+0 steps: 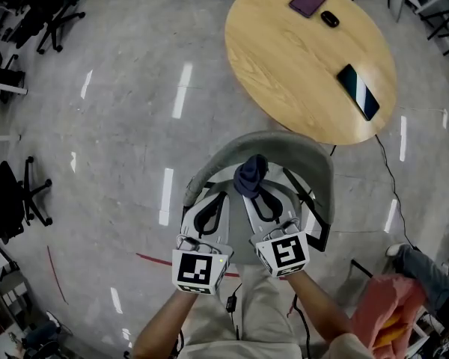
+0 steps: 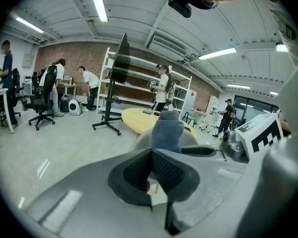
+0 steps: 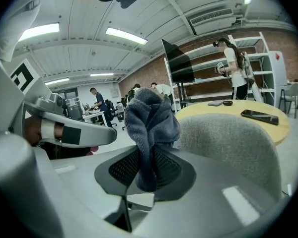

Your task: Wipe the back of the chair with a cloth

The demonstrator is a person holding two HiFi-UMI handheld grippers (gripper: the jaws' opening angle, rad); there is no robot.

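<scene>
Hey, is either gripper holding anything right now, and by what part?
The right gripper is shut on the cloth, pinching its lower end; the left gripper is shut on nothing.

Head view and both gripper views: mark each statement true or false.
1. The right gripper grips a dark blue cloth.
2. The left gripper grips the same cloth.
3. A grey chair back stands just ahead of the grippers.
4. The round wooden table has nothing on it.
1. True. The right gripper has its jaws shut on the dark blue cloth, which bunches up above them.
2. False. The left gripper has its jaws together with nothing between them; the cloth shows beyond them, off to one side.
3. True. The grey chair back curves just past both grippers.
4. False. The round wooden table carries a purple phone, a black phone and a small black item.
</scene>
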